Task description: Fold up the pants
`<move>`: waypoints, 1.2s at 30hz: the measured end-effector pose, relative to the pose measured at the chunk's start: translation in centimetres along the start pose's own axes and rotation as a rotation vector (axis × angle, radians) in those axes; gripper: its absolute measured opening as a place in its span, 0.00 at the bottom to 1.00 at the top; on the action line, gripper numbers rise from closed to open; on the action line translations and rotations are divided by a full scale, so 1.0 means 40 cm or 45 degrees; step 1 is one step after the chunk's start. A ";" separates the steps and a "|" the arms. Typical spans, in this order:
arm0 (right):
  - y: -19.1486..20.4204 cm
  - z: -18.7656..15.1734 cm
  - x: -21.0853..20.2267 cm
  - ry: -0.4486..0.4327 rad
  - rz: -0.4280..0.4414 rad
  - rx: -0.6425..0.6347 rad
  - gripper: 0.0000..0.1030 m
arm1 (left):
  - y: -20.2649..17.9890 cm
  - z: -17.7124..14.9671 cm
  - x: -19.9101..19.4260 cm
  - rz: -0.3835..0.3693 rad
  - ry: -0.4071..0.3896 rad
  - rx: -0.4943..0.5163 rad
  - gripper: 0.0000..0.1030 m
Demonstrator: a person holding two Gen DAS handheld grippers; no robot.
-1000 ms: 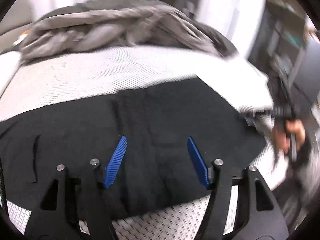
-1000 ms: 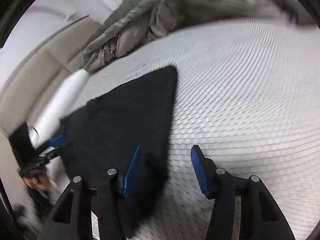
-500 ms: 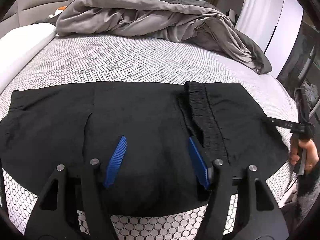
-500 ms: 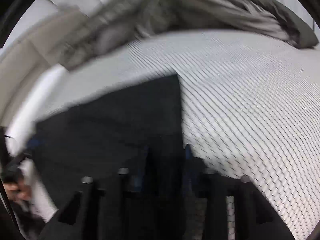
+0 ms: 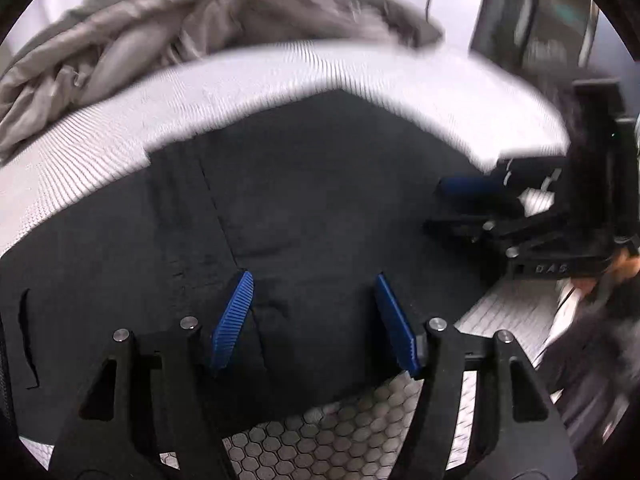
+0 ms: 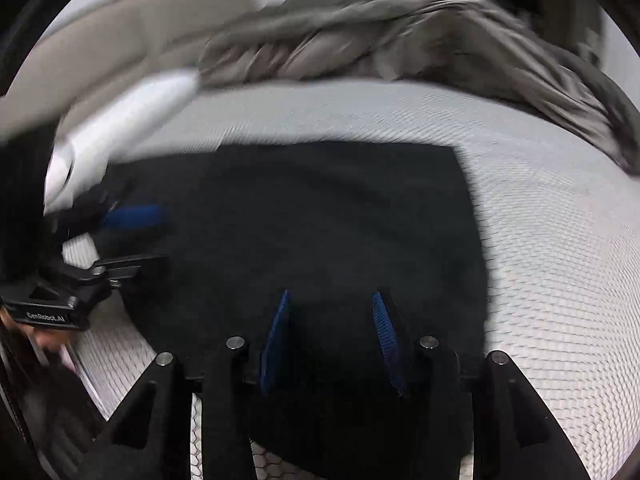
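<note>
White hex-patterned bed (image 6: 540, 240) carries black pants (image 6: 320, 220) laid flat near its front edge, grey duvet (image 6: 400, 40) heaped behind; bare sheet lies right of the pants. Left gripper (image 5: 314, 320) points steeply down over the pants, fingers released, gap unchanged. Right gripper (image 6: 330, 340), likewise pitched down, fingers apart over the cloth, just reopening slightly; half a second ago it sat at the pants' right edge, now further in.

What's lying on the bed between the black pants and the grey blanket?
Nothing: in the right wrist view, only bare white mattress cover runs between the black pants and the grey blanket.
</note>
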State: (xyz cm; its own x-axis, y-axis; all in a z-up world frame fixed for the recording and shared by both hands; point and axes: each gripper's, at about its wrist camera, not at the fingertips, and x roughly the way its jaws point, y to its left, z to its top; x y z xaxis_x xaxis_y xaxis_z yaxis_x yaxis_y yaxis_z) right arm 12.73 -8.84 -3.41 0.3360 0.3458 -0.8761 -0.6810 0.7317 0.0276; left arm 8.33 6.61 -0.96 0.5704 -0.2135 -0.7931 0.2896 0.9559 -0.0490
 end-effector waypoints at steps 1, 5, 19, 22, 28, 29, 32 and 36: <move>-0.002 -0.017 0.003 0.018 -0.023 -0.033 0.43 | -0.001 -0.012 0.008 0.014 0.006 0.019 0.59; -0.127 -0.076 -0.046 0.042 -0.116 0.054 0.44 | 0.028 -0.037 -0.009 -0.053 -0.011 -0.011 0.59; -0.043 0.043 0.048 -0.027 0.061 0.207 0.49 | 0.025 0.107 0.054 0.049 -0.010 -0.052 0.59; -0.007 0.044 0.074 -0.006 -0.012 0.040 0.50 | 0.045 0.082 0.072 0.005 -0.009 -0.020 0.59; -0.132 -0.045 -0.001 0.016 -0.239 0.073 0.53 | 0.064 0.039 0.028 0.020 0.004 -0.031 0.59; -0.155 -0.057 -0.019 -0.005 -0.249 0.132 0.54 | 0.058 0.038 0.018 0.044 0.006 -0.031 0.59; -0.174 -0.048 -0.064 -0.139 -0.180 0.253 0.53 | 0.050 0.047 -0.024 0.020 -0.058 -0.068 0.59; -0.138 0.017 -0.055 -0.197 -0.056 0.300 0.52 | 0.039 0.092 -0.019 0.036 -0.133 -0.137 0.59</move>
State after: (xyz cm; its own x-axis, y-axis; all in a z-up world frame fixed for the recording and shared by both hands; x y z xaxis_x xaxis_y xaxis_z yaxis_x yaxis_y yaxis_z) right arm 16.20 -13.24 -1.30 0.4699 0.3829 -0.7954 -0.4993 0.8583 0.1182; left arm 11.18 7.51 1.78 0.6557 -0.2007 -0.7278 0.1912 0.9767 -0.0971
